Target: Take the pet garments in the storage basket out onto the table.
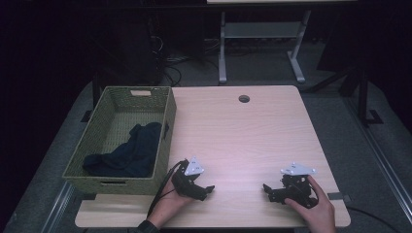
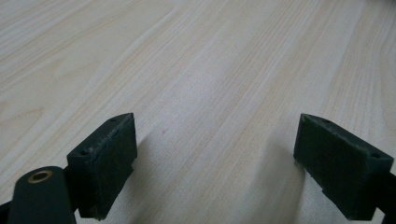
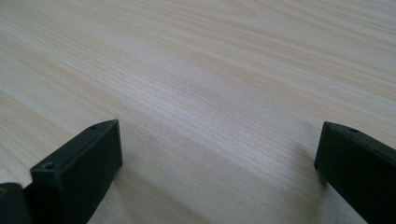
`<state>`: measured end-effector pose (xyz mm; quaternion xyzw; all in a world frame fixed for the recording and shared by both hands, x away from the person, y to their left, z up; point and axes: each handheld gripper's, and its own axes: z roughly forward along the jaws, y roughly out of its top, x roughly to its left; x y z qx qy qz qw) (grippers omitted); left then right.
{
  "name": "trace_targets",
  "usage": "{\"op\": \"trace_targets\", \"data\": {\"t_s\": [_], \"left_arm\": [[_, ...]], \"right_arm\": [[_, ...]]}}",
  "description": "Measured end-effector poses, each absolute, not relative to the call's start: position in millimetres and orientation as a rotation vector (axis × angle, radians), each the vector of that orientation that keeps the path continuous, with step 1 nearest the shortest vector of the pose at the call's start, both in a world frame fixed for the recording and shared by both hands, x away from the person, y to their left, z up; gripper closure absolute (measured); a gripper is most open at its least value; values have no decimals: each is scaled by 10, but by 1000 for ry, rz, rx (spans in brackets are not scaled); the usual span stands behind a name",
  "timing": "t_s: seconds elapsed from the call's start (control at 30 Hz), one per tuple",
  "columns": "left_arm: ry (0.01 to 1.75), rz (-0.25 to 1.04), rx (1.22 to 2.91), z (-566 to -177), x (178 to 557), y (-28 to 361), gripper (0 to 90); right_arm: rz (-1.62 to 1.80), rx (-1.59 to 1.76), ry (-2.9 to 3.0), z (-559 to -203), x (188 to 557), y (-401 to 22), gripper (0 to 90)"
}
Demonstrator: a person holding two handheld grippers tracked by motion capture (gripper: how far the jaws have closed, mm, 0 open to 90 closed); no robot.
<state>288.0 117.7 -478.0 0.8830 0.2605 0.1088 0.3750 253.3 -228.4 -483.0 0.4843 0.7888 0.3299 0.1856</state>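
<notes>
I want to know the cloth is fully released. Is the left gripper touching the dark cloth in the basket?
Apart. The high view shows the left gripper over bare table, outside the wicker basket whose wall separates it from the dark cloth.

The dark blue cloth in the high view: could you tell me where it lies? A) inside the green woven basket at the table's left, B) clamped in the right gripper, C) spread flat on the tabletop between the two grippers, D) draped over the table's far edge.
A: the dark blue cloth lies bunched inside the green woven basket at the table's left, apart from both grippers.
</notes>
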Motion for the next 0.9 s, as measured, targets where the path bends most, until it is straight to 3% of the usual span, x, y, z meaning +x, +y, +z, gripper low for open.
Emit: {"op": "trace_targets", "data": {"t_s": [0.9], "left_arm": [[693,285,2260,-4644,2924,1202,133]], "right_arm": [[933,1345,2238,-4829,2526,-2293,5]]}}
